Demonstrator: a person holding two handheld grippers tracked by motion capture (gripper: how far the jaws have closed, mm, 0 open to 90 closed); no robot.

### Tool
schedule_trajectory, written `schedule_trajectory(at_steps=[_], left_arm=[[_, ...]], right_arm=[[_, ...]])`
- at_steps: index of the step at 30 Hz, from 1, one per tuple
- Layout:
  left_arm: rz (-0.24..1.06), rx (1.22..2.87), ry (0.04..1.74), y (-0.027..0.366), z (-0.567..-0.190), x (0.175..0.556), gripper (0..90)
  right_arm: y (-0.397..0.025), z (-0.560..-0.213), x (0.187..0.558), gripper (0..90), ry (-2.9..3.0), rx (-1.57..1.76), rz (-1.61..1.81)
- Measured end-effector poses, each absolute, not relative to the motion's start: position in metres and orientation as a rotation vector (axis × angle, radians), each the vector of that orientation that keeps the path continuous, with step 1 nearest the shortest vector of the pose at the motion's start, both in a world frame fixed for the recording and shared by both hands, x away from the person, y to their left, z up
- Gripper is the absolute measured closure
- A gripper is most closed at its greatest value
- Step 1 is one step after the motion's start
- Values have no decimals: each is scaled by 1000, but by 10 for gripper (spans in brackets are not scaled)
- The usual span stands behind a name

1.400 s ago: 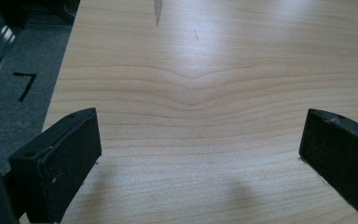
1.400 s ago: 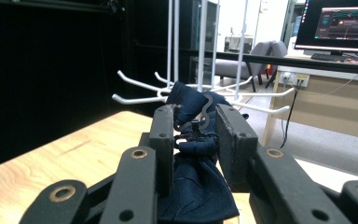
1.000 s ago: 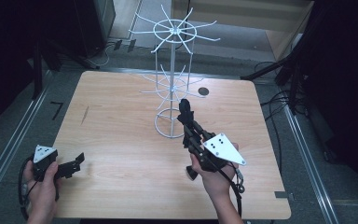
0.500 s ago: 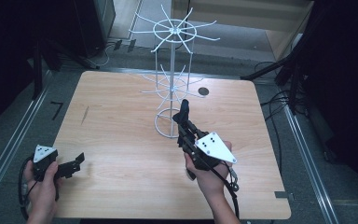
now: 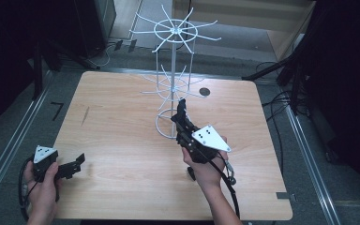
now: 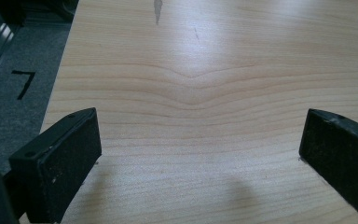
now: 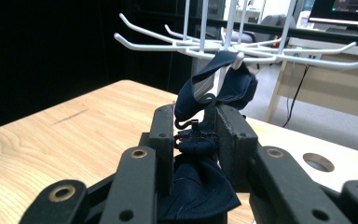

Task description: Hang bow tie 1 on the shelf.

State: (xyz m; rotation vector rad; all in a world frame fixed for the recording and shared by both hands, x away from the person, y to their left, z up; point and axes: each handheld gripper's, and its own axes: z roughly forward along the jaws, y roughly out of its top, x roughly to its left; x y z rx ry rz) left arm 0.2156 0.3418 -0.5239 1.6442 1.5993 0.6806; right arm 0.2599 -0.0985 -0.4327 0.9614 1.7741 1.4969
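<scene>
A white wire rack (image 5: 173, 70) with hooked arms stands at the middle back of the wooden table (image 5: 117, 122). My right gripper (image 5: 182, 111) is raised beside the rack's lower tier and is shut on a dark navy cloth item (image 5: 183, 104) with a small black hook. In the right gripper view the cloth (image 7: 223, 86) rises between the jaws of my right gripper (image 7: 196, 128), and the hook (image 7: 200, 105) sits just under the rack's arms (image 7: 261, 49). My left gripper (image 5: 77, 163) rests at the front left, open, with bare wood between its jaws (image 6: 200, 154).
A round hole (image 5: 204, 92) sits in the tabletop behind the rack, also seen to the right in the right gripper view as the hole (image 7: 318, 162). The rack's base ring (image 5: 161, 126) lies just left of the right gripper. A black mark (image 5: 56, 110) is on the floor left of the table.
My right gripper has carried the navy cloth item left and forward, closer to the rack's lower arms. The left gripper has stayed put.
</scene>
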Motion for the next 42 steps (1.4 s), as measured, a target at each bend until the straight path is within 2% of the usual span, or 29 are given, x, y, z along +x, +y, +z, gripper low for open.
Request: schedule_trajectory(at_steps=[7,12,13,14,19,42], left_arm=[[681,1643,1598,342,-524,215,0],[683,1639,1597,342,-524,215,0],[683,1639,1597,342,-524,215,0],[679,1643,1599,342,-524,215,0],[678,1650,1595,342,-524,216,0],[685,1647,1593,341,-524,215,0]], right_arm=[[-94,-445,276,696,1899,1025,1509],[-95,-449,277,418,1943,1033,1537],[-95,-449,277,418,1943,1033,1537],[-99,-449,276,360,1960,1038,1550],[-110,-451,272,297,1955,1031,1538],[-192,-476,261,337,1885,1248,1403]])
